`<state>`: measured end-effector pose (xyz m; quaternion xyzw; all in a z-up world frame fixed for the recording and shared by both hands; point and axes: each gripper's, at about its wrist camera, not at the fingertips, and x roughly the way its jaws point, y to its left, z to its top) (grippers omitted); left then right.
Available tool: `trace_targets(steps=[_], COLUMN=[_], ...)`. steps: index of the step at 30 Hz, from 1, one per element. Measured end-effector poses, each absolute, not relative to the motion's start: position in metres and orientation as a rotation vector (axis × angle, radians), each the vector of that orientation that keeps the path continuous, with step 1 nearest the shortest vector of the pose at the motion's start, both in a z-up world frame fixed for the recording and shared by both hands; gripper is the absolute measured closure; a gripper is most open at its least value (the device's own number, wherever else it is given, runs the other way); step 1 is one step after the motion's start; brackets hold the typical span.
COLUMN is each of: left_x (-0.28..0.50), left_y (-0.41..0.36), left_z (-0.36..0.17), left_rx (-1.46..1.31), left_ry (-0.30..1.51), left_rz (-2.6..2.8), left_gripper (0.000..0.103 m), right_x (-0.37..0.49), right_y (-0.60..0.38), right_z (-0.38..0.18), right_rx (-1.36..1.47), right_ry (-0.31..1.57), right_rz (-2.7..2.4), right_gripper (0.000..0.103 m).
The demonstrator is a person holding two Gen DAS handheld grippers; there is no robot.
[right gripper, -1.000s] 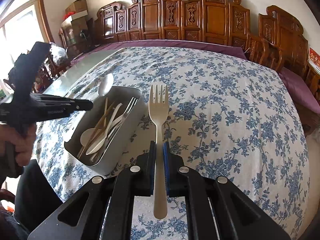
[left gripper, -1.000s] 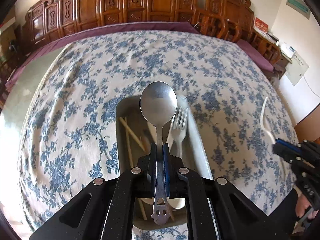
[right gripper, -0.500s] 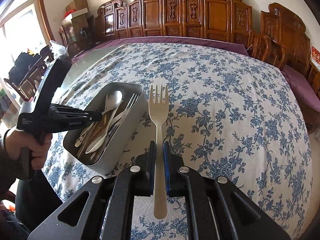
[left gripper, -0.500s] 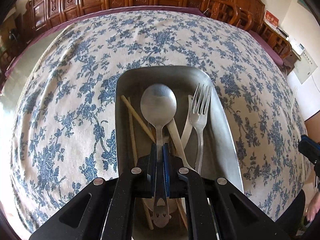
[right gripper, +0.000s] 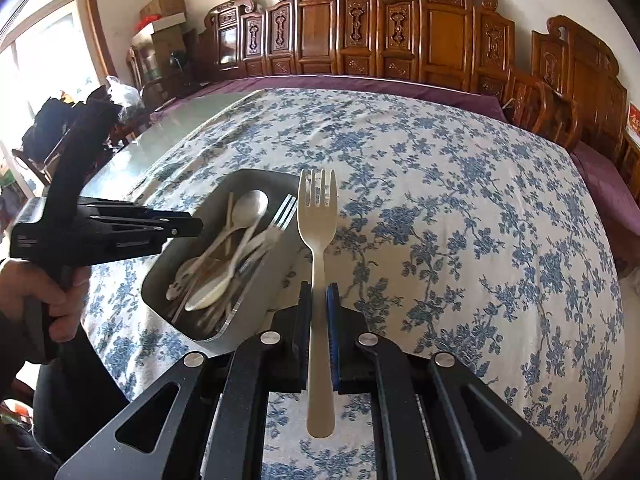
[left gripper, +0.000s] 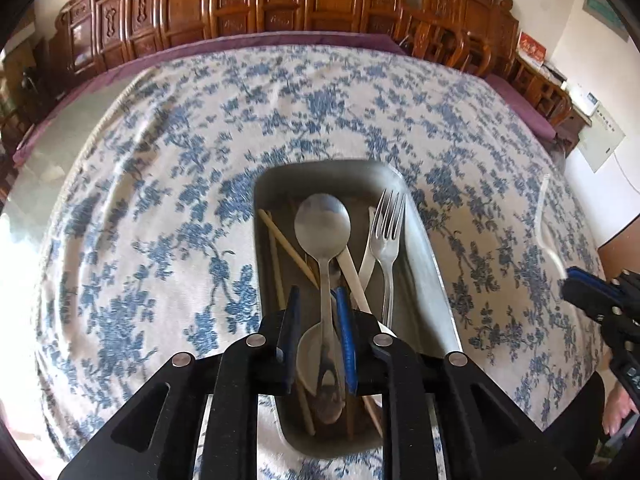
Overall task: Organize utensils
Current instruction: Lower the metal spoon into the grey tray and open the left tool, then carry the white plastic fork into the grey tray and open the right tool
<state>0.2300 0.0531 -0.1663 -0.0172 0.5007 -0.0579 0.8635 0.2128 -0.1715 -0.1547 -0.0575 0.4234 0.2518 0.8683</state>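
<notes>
The left gripper (left gripper: 316,300) hangs over the metal tray (left gripper: 430,264), and its jaws are opening; the blue pads stand apart w/ a gap on both sides of the steel spoon (left gripper: 323,224). The spoon is smooth, w/ a round polished bowl and a thin handle that passes between the pads; the handle seems to lie down in the tray, on the other utensils. The tray is a rectangular pan of dull grey metal w/ rounded corners. Inside are also a steel fork (left gripper: 385,224) w/ four tines at the right wall, pale wooden chopsticks (left gripper: 280,240) at the left side, and a white plastic spoon (left gripper: 310,354) under the steel one.

The right gripper (right gripper: 318,292) is closed on the handle of a cream plastic fork (right gripper: 318,208), matte and flat, four short tines pointing away, held above the table, just right of the tray.

The tablecloth (right gripper: 460,216) is off-white fabric w/ blue flower print, a bit wrinkled. Behind it stand carved dark-wood chairs (right gripper: 320,28).
</notes>
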Motion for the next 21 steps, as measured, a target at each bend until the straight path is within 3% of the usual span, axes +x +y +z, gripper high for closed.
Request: trace_targets(steps=[7,11,21], left_x=[0.208,0.198,0.182], left_y=[0.070,0.082,0.112], left_z=[-0.135,-0.121,-0.103], left_rx=[-0.034,-0.032,-0.050], left_ry=[0.982,0.943,0.896], left_rz=[-0.118,-0.109,-0.087], left_gripper=[0.085,0.079,0.078], right_x=[0.209,0.207,0.214], right_y=[-0.143,-0.126,-0.089], right_z=[-0.147,-0.145,-0.153], right_rx=[-0.134,-0.139,-0.132], right_ry=[0.875,0.877,0.918], right_rz=[0.558,0.572,0.598], right_gripper=[0.094,0.094,0.094])
